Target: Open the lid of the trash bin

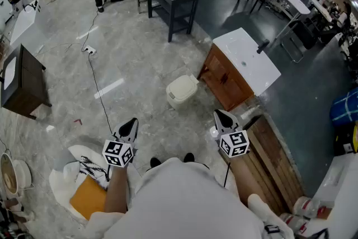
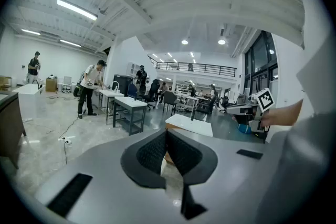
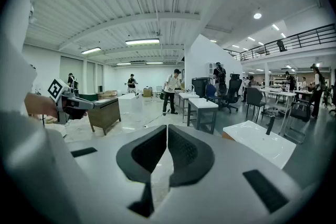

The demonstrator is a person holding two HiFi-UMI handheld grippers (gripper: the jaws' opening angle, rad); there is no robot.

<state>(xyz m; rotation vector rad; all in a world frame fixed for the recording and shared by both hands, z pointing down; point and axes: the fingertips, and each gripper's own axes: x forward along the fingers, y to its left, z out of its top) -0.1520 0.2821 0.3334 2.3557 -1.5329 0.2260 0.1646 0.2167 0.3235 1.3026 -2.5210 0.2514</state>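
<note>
Head view: 2 tools [image 1: 131, 122] [image 1: 220, 115], 1 bin [image 1: 182, 90]

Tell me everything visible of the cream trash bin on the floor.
The small cream, plastic-looking trash bin stands upright on the grey marbled floor, its rounded lid shut. It sits close beside the brown wooden cabinet with a white sink top; whether they touch is unclear. Nothing rests on it.

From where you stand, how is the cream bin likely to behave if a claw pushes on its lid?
The bin looks small and plastic, so probably light and apt to slide on the glossy floor. Its squat shape suggests it won't tip easily.
</note>
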